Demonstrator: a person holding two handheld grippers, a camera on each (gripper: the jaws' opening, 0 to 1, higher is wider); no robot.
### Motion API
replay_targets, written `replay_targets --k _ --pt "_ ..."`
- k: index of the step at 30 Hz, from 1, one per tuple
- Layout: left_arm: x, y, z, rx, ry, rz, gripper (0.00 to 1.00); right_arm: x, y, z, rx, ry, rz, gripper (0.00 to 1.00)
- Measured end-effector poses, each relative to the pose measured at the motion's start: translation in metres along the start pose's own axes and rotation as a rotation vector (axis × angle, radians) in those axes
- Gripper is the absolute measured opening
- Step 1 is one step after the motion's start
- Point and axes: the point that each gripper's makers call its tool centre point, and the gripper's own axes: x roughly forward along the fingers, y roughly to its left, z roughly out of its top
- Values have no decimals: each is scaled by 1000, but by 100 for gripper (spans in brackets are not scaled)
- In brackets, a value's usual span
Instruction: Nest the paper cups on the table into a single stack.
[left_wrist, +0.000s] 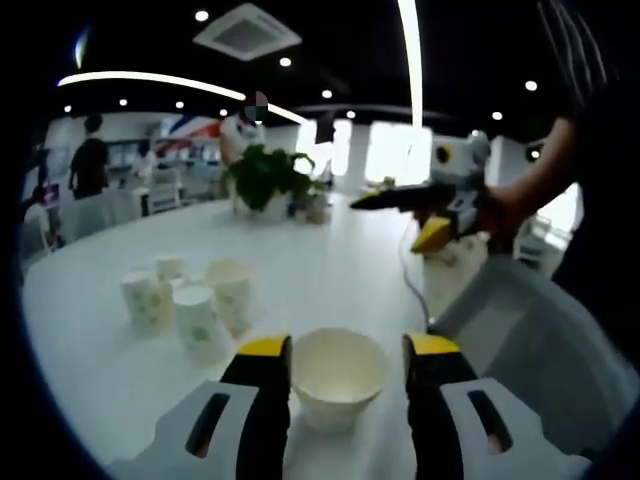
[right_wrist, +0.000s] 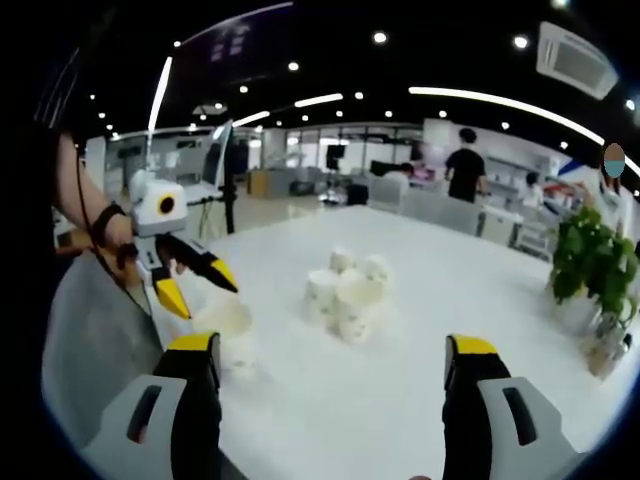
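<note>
A single white paper cup (left_wrist: 338, 375) stands upright near the table's edge, between the yellow-tipped jaws of my left gripper (left_wrist: 348, 348). The jaws are spread, with a small gap on the right side. The right gripper view shows that same left gripper (right_wrist: 200, 292) open just above the cup (right_wrist: 232, 335). A cluster of several patterned cups (left_wrist: 190, 300) stands further in on the white table (left_wrist: 320, 260), and the cluster (right_wrist: 345, 290) sits ahead of my right gripper (right_wrist: 333, 345). That gripper is wide open and holds nothing. A hand holds the right gripper (left_wrist: 392, 222) above the table.
A potted green plant (left_wrist: 265, 175) stands at the far side of the table, and the plant (right_wrist: 590, 255) also appears beside small bottles. A grey chair back (left_wrist: 540, 340) is at the near edge. A thin cable (left_wrist: 405, 270) lies on the tabletop. People stand in the background.
</note>
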Motion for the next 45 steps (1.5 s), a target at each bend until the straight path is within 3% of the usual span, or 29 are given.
replay_targets --k 15,22,30,40,45 --pt "-2 5 -4 23 9 34 49 -2 0 -1 -4 1 4 91" --pt "1 14 -8 -2 8 65 49 -3 0 -3 1 4 3 91" --pt "5 16 -26 23 73 72 45 -4 -1 -5 9 6 -4 91" --pt "5 17 -25 0 58 73 44 -1 -4 -4 9 8 -4 90" --pt "-4 21 -9 -1 9 97 46 2 -3 -2 7 4 2 90"
